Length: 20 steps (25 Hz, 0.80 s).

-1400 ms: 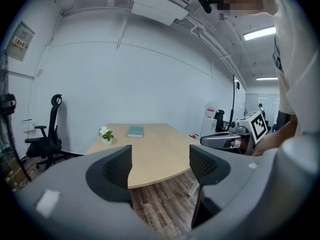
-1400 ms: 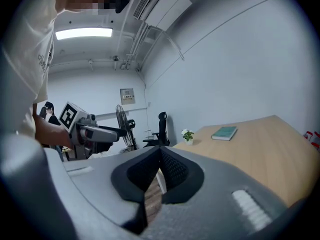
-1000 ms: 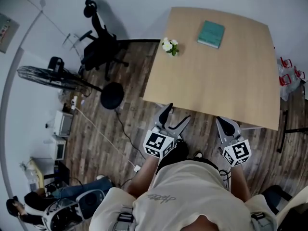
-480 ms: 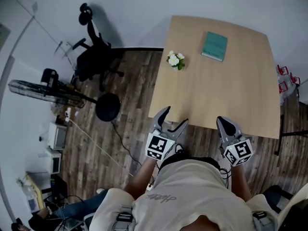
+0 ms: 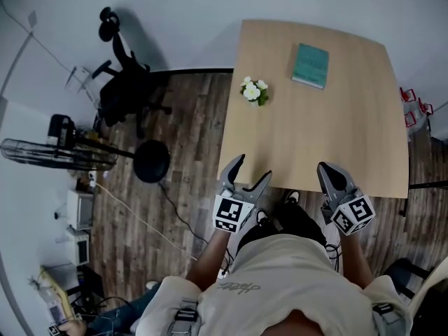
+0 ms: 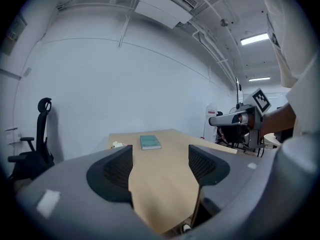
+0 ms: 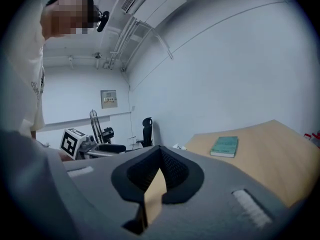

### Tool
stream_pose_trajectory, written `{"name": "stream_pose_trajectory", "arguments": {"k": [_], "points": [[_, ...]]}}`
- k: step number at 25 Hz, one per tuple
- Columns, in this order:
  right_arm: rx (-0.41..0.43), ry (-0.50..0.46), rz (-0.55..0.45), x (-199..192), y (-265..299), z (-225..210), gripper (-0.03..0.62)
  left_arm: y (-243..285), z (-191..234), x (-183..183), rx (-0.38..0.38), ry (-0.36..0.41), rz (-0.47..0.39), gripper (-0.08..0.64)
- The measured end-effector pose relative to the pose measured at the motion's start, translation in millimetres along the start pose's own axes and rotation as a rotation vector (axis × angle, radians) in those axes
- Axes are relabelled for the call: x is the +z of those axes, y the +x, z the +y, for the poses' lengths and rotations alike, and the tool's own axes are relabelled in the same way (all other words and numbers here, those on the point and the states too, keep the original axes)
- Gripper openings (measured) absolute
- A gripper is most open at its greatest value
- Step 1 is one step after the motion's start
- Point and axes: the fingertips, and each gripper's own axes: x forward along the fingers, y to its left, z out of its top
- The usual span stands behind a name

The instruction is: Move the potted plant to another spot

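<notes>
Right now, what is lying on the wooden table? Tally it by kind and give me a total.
Potted plant: 1
Teal book: 1
Total on the table: 2

A pale cream short-sleeved T-shirt [image 5: 280, 275] with a grey script print is worn over black trousers [image 5: 297, 222], grey buckled straps [image 5: 183, 318] are seen at both shoulders, and the grey plastic left gripper [image 5: 253, 166] and right gripper [image 5: 326, 169] are each fitted with a white cube [image 5: 229, 213] bearing black square markers.
</notes>
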Motion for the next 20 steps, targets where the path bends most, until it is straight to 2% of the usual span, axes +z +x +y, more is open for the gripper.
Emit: {"name": "stream_pose_trajectory", "arguments": {"k": [2, 7, 12, 15, 20], "points": [[-0.002, -0.010, 0.001, -2.9, 5.3, -11.4, 0.002, 9.8, 4.0, 1.6, 0.004, -0.010, 0.009, 0.354], [0.012, -0.020, -0.035, 2.5, 21.6, -42.4, 0.002, 38.7, 21.7, 18.2, 0.046, 0.019, 0.020, 0.353], [0.006, -0.036, -0.069, 18.3, 44.4, -92.9, 0.002, 78.2, 45.6, 40.6, 0.076, 0.013, 0.015, 0.353], [-0.007, -0.055, -0.062, 22.6, 53.2, -117.5, 0.002, 101.6, 55.6, 40.9, 0.097, -0.011, 0.029, 0.351], [0.041, -0.058, -0.034, 23.1, 69.4, -134.7, 0.002, 134.2, 62.4, 43.6, 0.115, -0.022, 0.045, 0.351]]}}
